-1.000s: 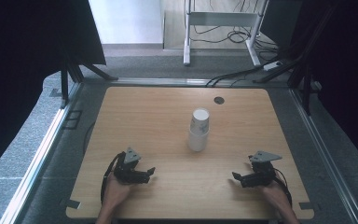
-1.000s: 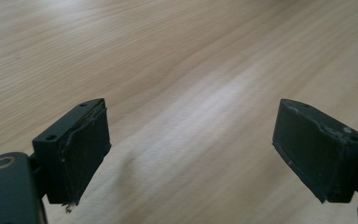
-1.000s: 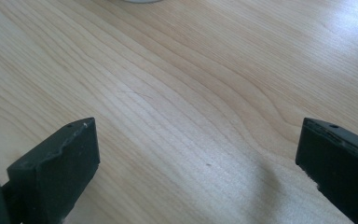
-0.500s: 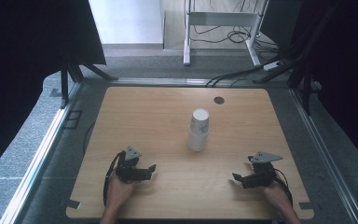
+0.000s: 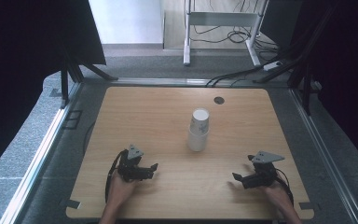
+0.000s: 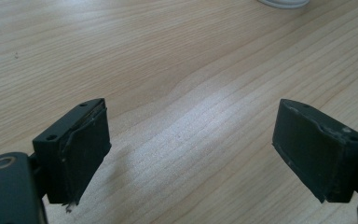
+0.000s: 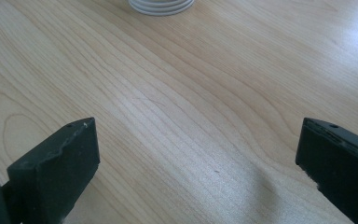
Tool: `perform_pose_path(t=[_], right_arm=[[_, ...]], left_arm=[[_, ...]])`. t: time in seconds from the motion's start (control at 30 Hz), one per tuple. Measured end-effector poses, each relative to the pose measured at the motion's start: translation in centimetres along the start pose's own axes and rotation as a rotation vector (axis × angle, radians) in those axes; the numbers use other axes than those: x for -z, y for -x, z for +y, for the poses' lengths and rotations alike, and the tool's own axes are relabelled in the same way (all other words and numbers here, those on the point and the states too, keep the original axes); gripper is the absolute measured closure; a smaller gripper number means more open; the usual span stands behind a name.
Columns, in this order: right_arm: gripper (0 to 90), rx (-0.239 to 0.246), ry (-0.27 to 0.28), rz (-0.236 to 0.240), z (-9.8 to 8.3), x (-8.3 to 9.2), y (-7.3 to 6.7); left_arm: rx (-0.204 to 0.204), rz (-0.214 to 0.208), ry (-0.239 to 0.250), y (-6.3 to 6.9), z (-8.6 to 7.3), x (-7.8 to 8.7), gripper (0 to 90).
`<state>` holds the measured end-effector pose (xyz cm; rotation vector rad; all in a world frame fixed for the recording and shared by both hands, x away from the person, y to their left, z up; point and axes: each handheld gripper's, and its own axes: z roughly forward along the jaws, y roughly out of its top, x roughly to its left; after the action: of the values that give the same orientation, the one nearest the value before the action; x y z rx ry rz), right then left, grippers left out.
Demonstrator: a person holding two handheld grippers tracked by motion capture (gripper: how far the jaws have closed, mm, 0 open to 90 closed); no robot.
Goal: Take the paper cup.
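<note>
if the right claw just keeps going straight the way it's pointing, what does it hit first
Probably the stack of white paper cups: the right claw, jaws open, faces it over bare wooden table. The cup base sits slightly off-centre, so it might only graze it.

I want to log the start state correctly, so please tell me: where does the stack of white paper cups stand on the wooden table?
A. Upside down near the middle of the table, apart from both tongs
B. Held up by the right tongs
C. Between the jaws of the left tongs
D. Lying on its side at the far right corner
A: the stack of white paper cups stands rim-down mid-table, with the left tongs and the right tongs both open and empty nearer the person.
</note>
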<state>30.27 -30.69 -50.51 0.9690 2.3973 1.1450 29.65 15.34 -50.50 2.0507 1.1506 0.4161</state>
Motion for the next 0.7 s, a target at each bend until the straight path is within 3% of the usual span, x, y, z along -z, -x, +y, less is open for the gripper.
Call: perform_pose_path(t=[0.37,0.7], right_arm=[[0.0,0.002,0.014,0.009,1.2,0.7,-0.1],[0.1,-0.011,0.039,0.056,3.0,1.1,-0.2]], left_arm=[[0.004,0.0,0.008,0.2,0.8,0.0,10.8],[-0.042,0.014,0.026,0.7,2.3,0.0,10.8]])
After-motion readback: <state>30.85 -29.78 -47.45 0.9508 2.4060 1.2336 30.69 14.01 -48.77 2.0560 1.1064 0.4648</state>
